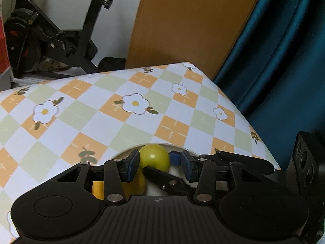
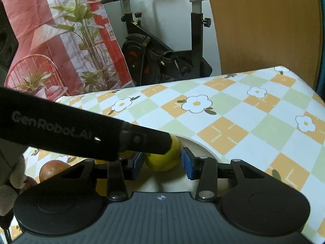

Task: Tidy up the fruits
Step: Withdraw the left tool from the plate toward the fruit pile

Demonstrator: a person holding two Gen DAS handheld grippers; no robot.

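Note:
A yellow-green apple (image 1: 155, 157) (image 2: 164, 157) lies on a white plate (image 1: 178, 147) (image 2: 195, 142) on the checkered table. My left gripper (image 1: 160, 167) is open with the apple between its blue pads; the right gripper's finger crosses in front of it. My right gripper (image 2: 161, 163) is open around the same apple, and the left gripper's black arm (image 2: 81, 134) lies over its left side. Another yellow fruit (image 1: 135, 183) sits low on the plate, partly hidden. A red-brown fruit (image 2: 53, 169) lies on the table at the left.
The table (image 1: 101, 111) with its flowered orange-green cloth ends at the far and right edges. An exercise bike (image 2: 162, 55), a wooden panel (image 1: 193, 20) and a blue curtain (image 1: 284, 50) stand behind it. A gloved hand (image 2: 12, 183) shows at the far left.

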